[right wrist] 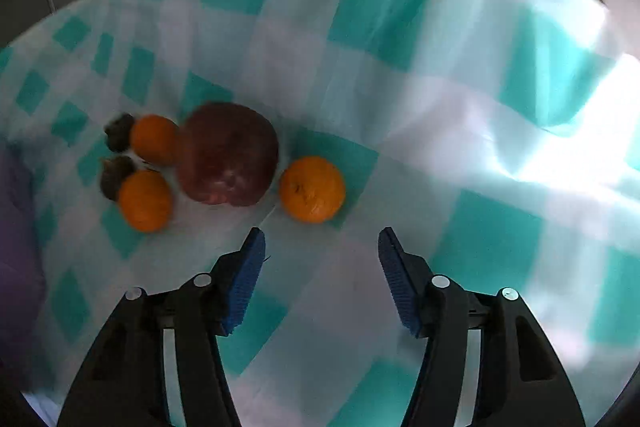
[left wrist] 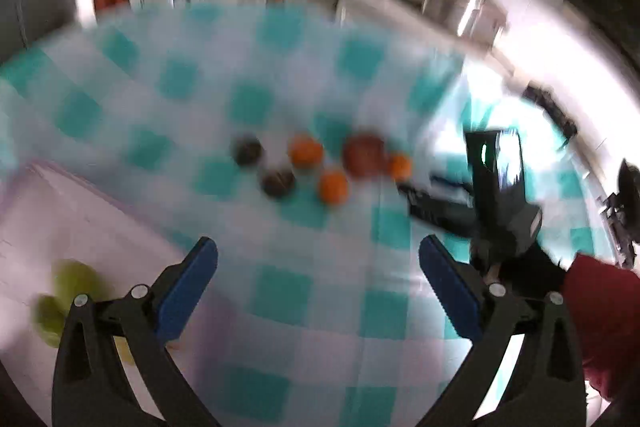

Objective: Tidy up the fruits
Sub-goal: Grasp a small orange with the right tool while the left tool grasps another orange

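Six fruits lay bunched on the checked cloth (right wrist: 400, 115), all about the red apple (right wrist: 228, 155): two dark fruits (right wrist: 117, 175) and two oranges left of it, a third orange (right wrist: 312, 189) just to its right. The right gripper (right wrist: 320, 267) hung spread and empty just short of that orange; I judged it should centre on it and close gently. The left gripper (left wrist: 318, 287), likewise spread and empty, stood farther from the apple. Only its blurred view showed green fruit (left wrist: 66, 301) on a pale tray (left wrist: 72, 215).
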Available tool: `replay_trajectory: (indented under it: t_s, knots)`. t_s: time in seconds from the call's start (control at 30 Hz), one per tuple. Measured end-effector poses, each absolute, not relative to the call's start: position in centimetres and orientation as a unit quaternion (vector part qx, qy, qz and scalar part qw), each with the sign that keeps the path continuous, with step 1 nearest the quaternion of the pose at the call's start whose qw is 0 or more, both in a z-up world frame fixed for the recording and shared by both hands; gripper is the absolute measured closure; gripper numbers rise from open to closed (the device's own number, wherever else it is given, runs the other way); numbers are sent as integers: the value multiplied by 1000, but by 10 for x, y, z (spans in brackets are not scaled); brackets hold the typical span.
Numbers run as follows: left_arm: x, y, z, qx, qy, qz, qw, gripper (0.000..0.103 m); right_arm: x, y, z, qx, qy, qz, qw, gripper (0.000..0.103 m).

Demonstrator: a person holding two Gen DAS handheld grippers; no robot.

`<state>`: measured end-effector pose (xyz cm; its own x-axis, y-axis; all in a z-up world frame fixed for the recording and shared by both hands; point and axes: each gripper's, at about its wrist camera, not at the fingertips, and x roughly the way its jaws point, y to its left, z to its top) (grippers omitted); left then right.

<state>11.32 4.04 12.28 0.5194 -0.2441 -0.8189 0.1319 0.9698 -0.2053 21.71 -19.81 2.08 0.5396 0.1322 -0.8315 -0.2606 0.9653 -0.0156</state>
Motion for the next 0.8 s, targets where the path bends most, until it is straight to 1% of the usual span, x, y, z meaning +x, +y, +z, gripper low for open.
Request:
replay_trajectory:
  t_s: [0.03,0.1,0.17,0.23,0.33,0.43,0.47,0.5,0.57,0.7,0.8]
  knots:
    - [117,33,107,-47,483,-105,868,3,222,-197,14,-75,464,120,875,49]
    - [121,8,92,25,442,-79,893,2,229,-194,9,-86,456,131,876,50]
    - [129,-6,80,58,426,-67,901,2,236,-193,7,-95,445,142,879,50]
    - [144,-14,73,32,435,-86,896,3,240,-192,7,-103,439,151,880,51]
    - [150,-27,69,47,417,-83,904,4,252,-198,6,-93,433,165,882,52]
    - [167,-34,54,35,441,-82,893,4,256,-203,7,-90,429,175,882,52]
    - [173,-33,46,30,449,-74,890,4,254,-203,6,-91,426,176,883,54]
    - [182,-32,35,22,459,-66,886,5,255,-206,7,-87,424,175,884,64]
    - [188,-30,24,5,470,-63,880,16,247,-209,5,-72,422,179,886,65]
    - [209,-30,7,-22,477,-53,877,24,241,-224,7,-54,424,168,888,65]
    - [219,-38,5,-14,468,-51,882,29,234,-245,10,-35,426,160,890,65]
